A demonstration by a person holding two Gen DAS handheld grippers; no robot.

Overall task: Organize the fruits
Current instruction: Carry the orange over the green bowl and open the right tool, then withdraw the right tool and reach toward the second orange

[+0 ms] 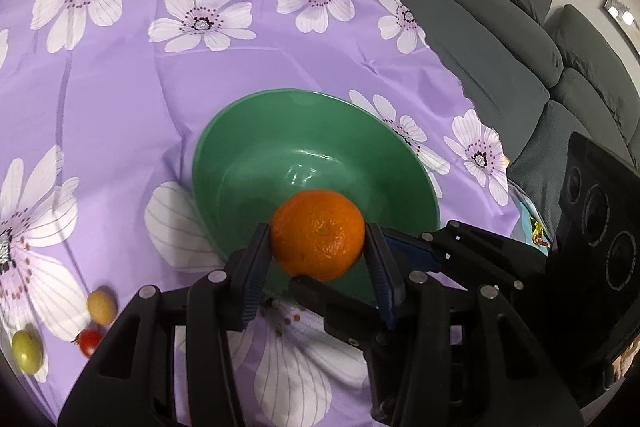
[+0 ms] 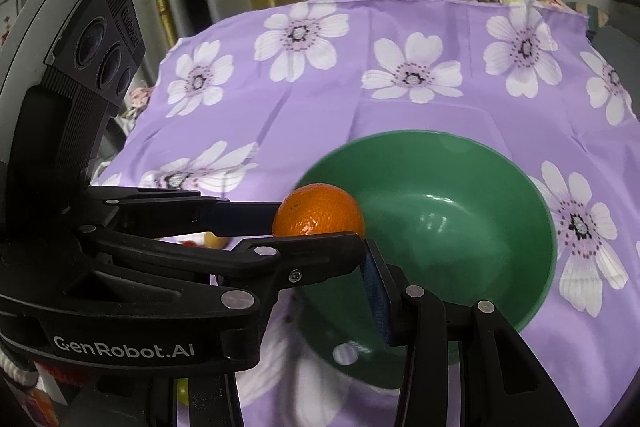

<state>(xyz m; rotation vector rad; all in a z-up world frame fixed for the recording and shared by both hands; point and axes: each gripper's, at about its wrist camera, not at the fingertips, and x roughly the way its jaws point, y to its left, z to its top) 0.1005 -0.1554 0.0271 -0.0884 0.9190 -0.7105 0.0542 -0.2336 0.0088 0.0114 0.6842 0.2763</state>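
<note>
Left claw (image 1: 318, 247) clamping orange (image 1: 318, 233), over green bowl (image 1: 248, 131)

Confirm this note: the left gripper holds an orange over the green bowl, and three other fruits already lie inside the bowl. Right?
Not quite. The left gripper does hold the orange over the green bowl, but the left wrist view shows the bowl's visible inside bare. The three small fruits, a tan one, a red one and a green one, lie on the purple floral cloth beside the bowl.
</note>
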